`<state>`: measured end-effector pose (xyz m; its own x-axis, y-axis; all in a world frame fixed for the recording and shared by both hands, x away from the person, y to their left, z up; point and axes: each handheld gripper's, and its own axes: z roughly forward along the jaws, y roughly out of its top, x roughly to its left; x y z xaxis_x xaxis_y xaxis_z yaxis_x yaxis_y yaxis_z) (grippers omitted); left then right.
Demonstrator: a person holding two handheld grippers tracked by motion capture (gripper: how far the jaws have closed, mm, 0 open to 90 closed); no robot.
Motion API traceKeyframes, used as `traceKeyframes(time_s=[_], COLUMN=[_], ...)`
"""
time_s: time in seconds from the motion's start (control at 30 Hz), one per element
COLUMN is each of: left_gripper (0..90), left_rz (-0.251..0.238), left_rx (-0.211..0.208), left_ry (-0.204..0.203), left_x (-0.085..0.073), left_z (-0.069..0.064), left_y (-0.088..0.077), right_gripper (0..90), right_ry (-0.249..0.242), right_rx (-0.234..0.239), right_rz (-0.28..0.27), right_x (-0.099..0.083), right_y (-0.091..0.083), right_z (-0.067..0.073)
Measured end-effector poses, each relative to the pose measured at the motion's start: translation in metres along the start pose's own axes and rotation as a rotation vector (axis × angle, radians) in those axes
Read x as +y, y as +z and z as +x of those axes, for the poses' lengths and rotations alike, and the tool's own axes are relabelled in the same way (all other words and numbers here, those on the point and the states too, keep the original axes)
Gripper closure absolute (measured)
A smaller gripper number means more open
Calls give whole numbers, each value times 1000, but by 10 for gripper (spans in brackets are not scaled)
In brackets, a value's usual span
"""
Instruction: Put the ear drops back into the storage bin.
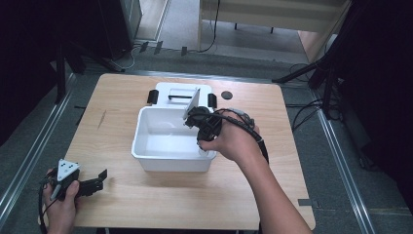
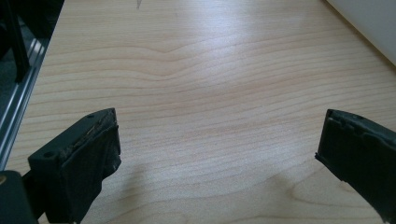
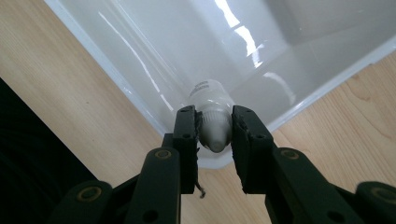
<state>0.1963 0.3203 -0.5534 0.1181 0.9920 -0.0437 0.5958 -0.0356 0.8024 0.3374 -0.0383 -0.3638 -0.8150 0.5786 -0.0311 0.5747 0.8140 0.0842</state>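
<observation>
At the near left corner of the light wooden table (image 1: 122, 195), a person's left hand (image 1: 61, 207) rests with the left gripper (image 2: 217, 144) lying low over the bare wood, its two black jaws spread well apart with nothing between them (the grey three-cornered plate on top of it catches the light). Toward the middle of the table stands an open white plastic bin (image 1: 146, 158), its lid (image 1: 182, 90) with two black latches lying just behind it at the far side. Over the bin's near right corner, the right hand (image 1: 234, 141) tips the right gripper (image 3: 214, 126) downward, a black cable looping off its back. Its jaws are clamped on the cap end of a small white bottle (image 3: 212, 109), which hangs inside the bin close against the corner wall; whether it touches the bottom cannot be told. A small black disc (image 1: 226, 94) sits on the wood beyond the bin.
</observation>
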Motion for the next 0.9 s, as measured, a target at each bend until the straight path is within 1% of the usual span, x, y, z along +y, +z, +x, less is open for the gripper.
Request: traceKeyframes(time_s=[0.03,0.07,0.13,0.17,0.3,0.33,0.53,0.83,0.87,0.9], left_gripper=[0,0,0,0,0,0,0,0,0,0], left_rz=[0,0,0,0,0,-1,0,-1,0,0], left_rx=[0,0,0,0,-1,-1,0,0,-1,-1], left_ry=[0,0,1,0,0,0,1,0,0,0], left_x=[0,0,0,0,0,0,0,0,0,0], left_z=[0,0,0,0,0,0,0,0,0,0], left_y=[0,0,0,0,0,0,0,0,0,0], right_gripper=[726,726,726,726,726,726,726,726,726,726], right_ry=[0,-4,1,-3,-6,-1,-16,-12,-1,-1], right_rx=[0,7,6,6,8,10,20,35,38,38], right_rz=[0,0,4,8,13,13,30,43,45,45], right_x=[0,1,1,2,2,2,2,2,2,2], right_y=[0,4,5,8,12,13,20,24,24,24], right_z=[0,0,1,0,0,0,-1,-1,-1,-1])
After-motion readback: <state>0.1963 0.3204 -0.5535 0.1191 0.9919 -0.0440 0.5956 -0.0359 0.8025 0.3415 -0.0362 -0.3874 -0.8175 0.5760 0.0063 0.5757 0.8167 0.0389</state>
